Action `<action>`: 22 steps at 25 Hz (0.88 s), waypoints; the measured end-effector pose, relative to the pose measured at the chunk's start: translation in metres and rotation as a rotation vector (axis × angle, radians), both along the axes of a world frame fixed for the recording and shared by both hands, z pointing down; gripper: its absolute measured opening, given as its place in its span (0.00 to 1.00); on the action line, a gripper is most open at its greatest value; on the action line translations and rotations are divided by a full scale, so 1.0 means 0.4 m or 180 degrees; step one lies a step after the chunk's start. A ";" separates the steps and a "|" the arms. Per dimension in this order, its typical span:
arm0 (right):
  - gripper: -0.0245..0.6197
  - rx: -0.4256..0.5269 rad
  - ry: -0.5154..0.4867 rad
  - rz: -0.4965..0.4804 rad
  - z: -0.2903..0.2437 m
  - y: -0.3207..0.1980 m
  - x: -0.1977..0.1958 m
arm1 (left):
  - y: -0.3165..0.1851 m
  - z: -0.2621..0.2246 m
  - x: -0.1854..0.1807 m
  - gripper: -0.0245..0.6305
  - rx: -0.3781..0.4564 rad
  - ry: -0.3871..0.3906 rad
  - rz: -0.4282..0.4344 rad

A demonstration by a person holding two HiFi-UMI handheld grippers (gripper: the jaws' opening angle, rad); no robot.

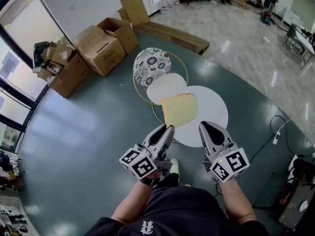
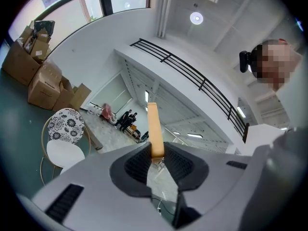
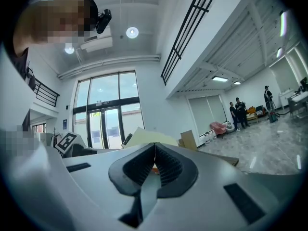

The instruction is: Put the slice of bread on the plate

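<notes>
Centre of the head view: the left gripper clamps 1 edge of the slice of bread, which extends up-frame from its tips and overlaps the left part of the white plate. The right gripper, just right of the bread's lower edge, has its jaws closed together on nothing.

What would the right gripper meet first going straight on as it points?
Likely the bread slice held by the left gripper, just beyond the shut fingers of the right gripper, though relative height is unclear.

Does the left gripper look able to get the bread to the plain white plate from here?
Probably yes: the left gripper grips the bread by its edge, and the plain white plate lies just beyond with nothing between.
</notes>
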State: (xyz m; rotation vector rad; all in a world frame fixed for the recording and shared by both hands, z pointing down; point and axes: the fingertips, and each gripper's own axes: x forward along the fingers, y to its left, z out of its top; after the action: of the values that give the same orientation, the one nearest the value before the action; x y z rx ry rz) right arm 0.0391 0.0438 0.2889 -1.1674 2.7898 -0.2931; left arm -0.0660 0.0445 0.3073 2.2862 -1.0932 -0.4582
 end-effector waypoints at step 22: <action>0.05 -0.0181 0.0154 0.0239 0.104 -0.424 -0.093 | -0.450 0.213 -0.085 0.16 -0.0368 0.0054 0.0407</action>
State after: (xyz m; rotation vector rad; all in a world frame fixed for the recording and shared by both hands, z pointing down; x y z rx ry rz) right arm 0.0020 -0.1257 0.3305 -1.3053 2.7879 -0.3441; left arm -0.1000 -0.1356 0.3927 2.2302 -0.9338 -0.3537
